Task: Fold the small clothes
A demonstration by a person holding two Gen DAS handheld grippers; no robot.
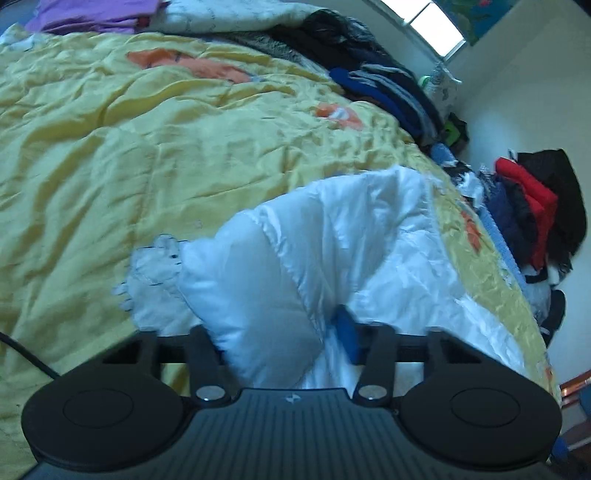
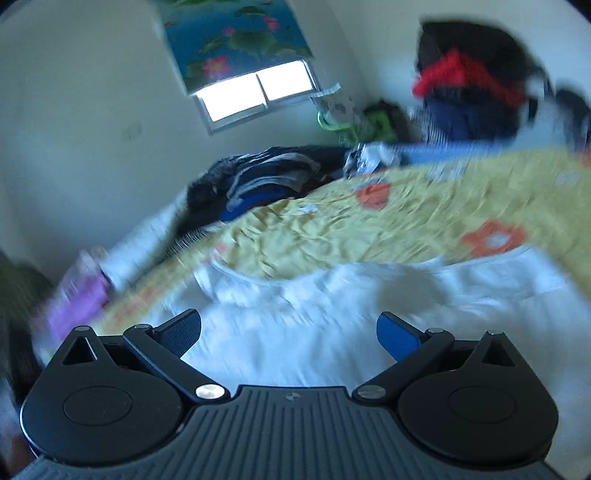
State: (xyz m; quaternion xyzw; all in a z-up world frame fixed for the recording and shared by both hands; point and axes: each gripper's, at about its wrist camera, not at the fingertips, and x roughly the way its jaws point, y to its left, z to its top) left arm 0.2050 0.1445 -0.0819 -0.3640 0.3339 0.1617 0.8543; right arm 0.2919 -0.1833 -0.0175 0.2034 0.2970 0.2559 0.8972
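Note:
A white garment (image 1: pixel 332 236) lies bunched on the yellow flowered bedspread (image 1: pixel 147 147). In the left wrist view a thick fold of it rises between the jaws of my left gripper (image 1: pixel 277 332). The blue pad (image 1: pixel 345 332) presses into the cloth on the right, and the fold hides the other pad. In the blurred right wrist view my right gripper (image 2: pixel 288 332) stands open just above the same white garment (image 2: pixel 332 295), with nothing gripped between its blue pads (image 2: pixel 395 332).
Folded dark and blue clothes (image 1: pixel 384 85) are stacked along the bed's far side. A purple folded piece (image 1: pixel 92 14) sits at the far left corner. A pile of red and black clothing (image 1: pixel 535 199) lies beyond the bed's right edge, by the wall and window (image 2: pixel 255 92).

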